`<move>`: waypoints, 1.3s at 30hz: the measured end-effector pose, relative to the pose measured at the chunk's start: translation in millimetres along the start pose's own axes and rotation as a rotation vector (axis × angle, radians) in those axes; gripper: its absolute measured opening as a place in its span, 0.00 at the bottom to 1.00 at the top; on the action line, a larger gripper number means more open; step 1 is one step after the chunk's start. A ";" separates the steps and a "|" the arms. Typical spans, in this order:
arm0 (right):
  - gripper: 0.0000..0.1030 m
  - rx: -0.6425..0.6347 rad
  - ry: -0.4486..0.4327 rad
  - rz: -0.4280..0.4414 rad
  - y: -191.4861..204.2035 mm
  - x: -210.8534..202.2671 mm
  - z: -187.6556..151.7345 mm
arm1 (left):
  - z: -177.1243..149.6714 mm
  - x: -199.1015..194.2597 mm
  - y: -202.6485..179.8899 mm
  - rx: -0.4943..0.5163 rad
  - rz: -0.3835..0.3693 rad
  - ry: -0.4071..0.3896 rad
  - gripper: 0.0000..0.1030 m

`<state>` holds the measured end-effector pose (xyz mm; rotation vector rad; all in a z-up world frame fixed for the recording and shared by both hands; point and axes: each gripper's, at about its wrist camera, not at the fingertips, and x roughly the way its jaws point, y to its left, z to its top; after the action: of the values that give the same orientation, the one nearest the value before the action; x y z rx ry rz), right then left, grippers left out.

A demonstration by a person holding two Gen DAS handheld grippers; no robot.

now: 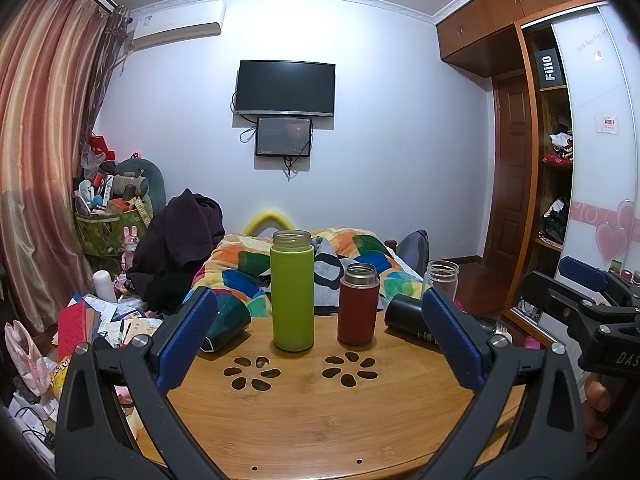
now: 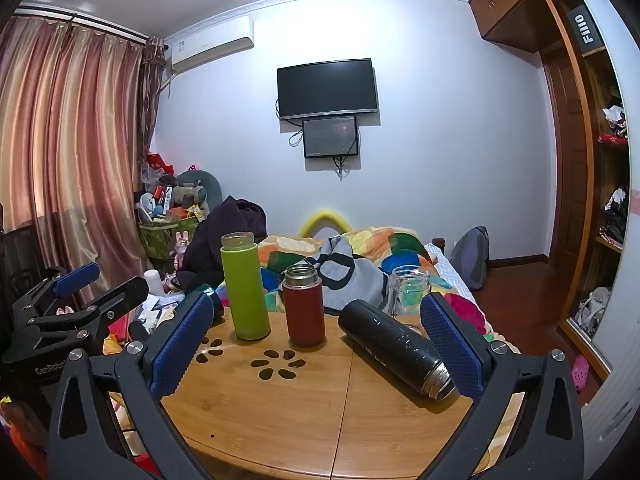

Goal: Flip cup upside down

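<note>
A tall green cup (image 1: 292, 292) (image 2: 244, 288) and a shorter red cup (image 1: 358, 306) (image 2: 304, 306) stand upright and open-topped on the round wooden table (image 1: 320, 408) (image 2: 280, 408). A clear glass jar (image 1: 442, 278) (image 2: 408, 290) stands behind at the right. A black flask (image 2: 394, 346) (image 1: 404, 316) lies on its side at the right. A dark teal cup (image 1: 230, 320) lies on its side at the left. My left gripper (image 1: 320, 340) is open and empty, short of the cups. My right gripper (image 2: 316, 344) is open and empty, its right finger beside the black flask.
The table has two flower-shaped cut-outs (image 1: 300, 370). A bed with a colourful quilt (image 1: 360, 256) lies behind it. Cluttered papers and toys (image 1: 104, 320) sit at the left, a wardrobe (image 1: 552, 160) at the right. Each gripper shows at the other view's edge (image 1: 592, 312) (image 2: 64, 312).
</note>
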<state>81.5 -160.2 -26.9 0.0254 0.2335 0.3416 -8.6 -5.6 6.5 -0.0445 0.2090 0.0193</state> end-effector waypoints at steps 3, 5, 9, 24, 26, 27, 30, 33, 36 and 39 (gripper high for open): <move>1.00 -0.001 -0.018 0.000 0.0 -0.3 -0.1 | -0.5 0.3 0.0 0.000 0.000 0.001 1.00; 1.00 -0.002 -0.020 0.001 0.0 -0.4 -0.1 | -0.7 0.6 0.1 0.002 0.000 0.001 1.00; 1.00 -0.003 -0.019 0.000 0.1 -0.3 -0.1 | -0.2 0.5 0.7 0.001 0.000 0.000 1.00; 1.00 -0.003 -0.018 0.000 0.7 0.5 -0.8 | 0.1 0.2 1.0 0.000 0.000 0.000 1.00; 1.00 -0.003 -0.017 0.001 0.8 0.7 -0.8 | -0.4 0.3 1.2 -0.001 0.000 0.000 1.00; 1.00 -0.003 -0.017 0.001 0.8 0.7 -0.8 | -0.4 0.2 1.1 0.000 -0.001 0.000 1.00; 1.00 -0.003 -0.017 0.001 0.8 1.0 -0.8 | 1.1 -1.1 0.3 0.000 -0.001 0.000 1.00; 1.00 -0.002 -0.017 0.001 0.7 1.3 -1.0 | 1.6 -1.4 0.2 0.000 -0.003 0.000 1.00; 1.00 -0.002 -0.017 0.001 0.6 1.7 -1.2 | 2.0 -1.6 -0.2 -0.001 -0.001 0.001 1.00; 1.00 -0.002 -0.016 0.001 0.5 2.1 -1.4 | 1.7 -0.9 0.3 -0.002 -0.002 0.007 1.00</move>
<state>83.0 -159.0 -28.7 0.0267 0.2178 0.3424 -9.2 -5.3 8.4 -0.0463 0.2158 0.0174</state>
